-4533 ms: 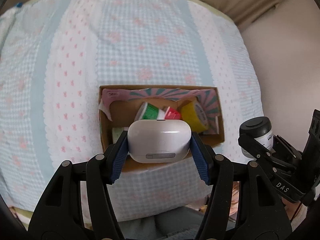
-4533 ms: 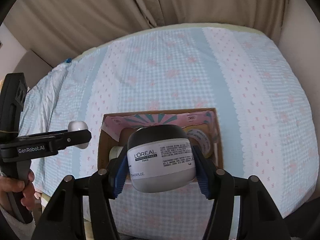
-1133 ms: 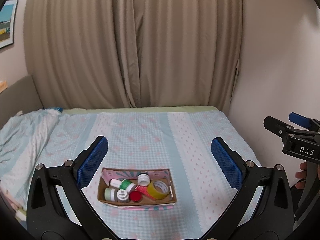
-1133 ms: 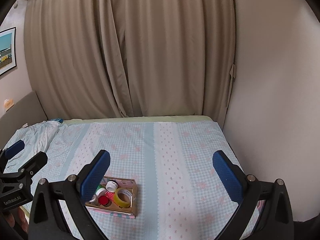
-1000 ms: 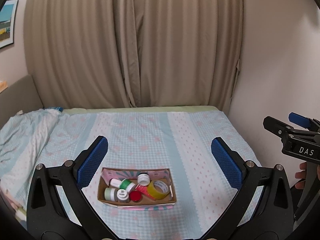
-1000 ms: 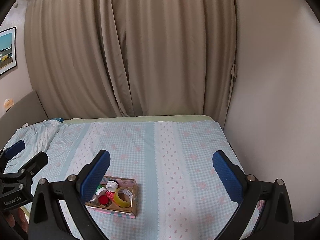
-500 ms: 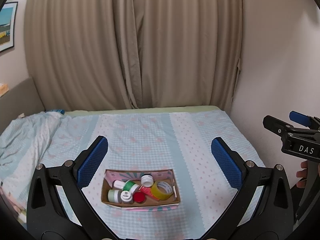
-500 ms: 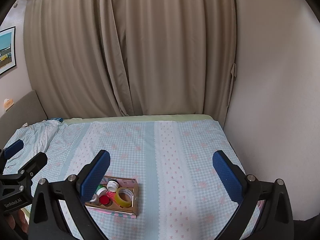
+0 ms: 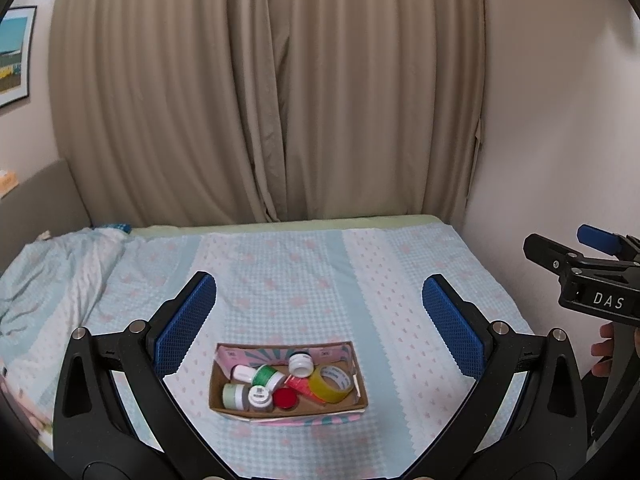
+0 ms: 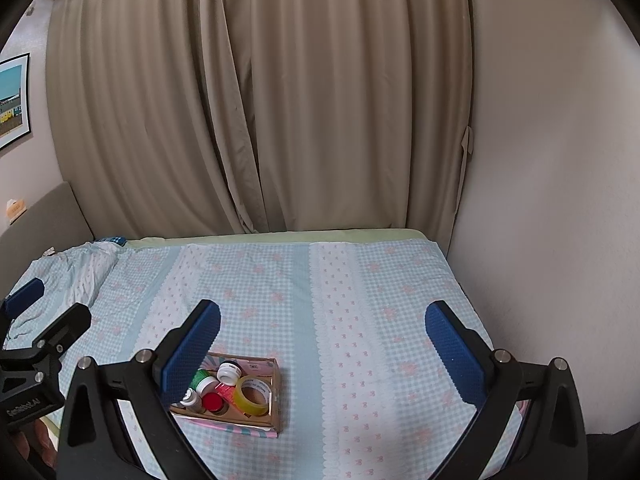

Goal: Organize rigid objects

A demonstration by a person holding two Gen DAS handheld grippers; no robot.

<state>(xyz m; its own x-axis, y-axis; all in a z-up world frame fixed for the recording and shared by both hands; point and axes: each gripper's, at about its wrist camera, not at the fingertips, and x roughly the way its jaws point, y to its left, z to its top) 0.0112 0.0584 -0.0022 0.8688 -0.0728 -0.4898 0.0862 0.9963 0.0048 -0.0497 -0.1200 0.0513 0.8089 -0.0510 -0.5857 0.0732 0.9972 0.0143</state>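
Observation:
A shallow cardboard box (image 9: 360, 399) lies on the bed near its front edge; it also shows in the right wrist view (image 10: 275, 392). Inside lie a yellow tape roll (image 9: 332, 383), a red lid (image 9: 284, 399), a green-capped jar (image 9: 267, 376), a white jar (image 9: 300, 363) and other small containers. My left gripper (image 9: 319, 324) is open and empty, held well above and behind the box. My right gripper (image 10: 324, 342) is open and empty, up and to the right of the box. The tape roll (image 10: 252, 395) shows in the right wrist view too.
The bed has a blue checked cover (image 9: 288, 272) with pink flowers. Beige curtains (image 9: 272, 100) hang behind it, a white wall (image 10: 552, 200) stands at the right. A rumpled blanket (image 9: 60, 264) lies at the left. A framed picture (image 9: 14, 56) hangs at the left.
Both grippers earlier held items (a white case, a L'Oreal jar) over the box; now both are open, empty and pulled far back. In the last second the left view shifted slightly.

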